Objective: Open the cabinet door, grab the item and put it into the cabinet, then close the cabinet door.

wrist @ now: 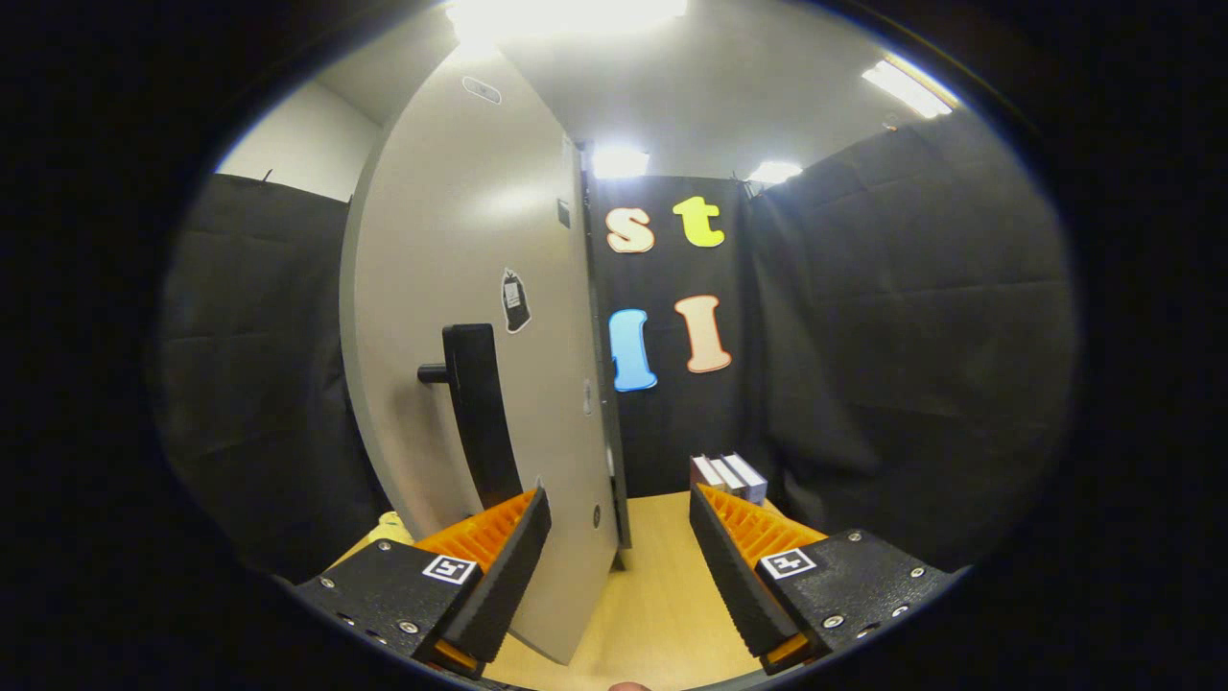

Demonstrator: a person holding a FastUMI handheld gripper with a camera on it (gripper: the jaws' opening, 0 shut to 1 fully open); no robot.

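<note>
Holding my tool point(619, 537) released, its fingers spread wide with nothing pressed between them; the free edge of the cabinet door point(460, 288) stands in the gap, nearer the left finger, and I cannot tell whether it touches that finger. The door is swung open and seen nearly edge-on, with a dark bar handle point(477, 413) on its face at about 10 o'clock from the fingers. The item, a small stack of box-like packs point(729, 475), sits on the pale wooden surface point(652, 595) at roughly 1 o'clock, just beyond the right fingertip and close to the black cloth wall. I judge the packs stiff and light, probably card, so likely to slide if nudged and to dent under a hard squeeze. Best hold looks to be across the stack's short sides, low down, closing gently. A yellow object point(391, 526) lies at 9 o'clock, beside the left finger.
</note>
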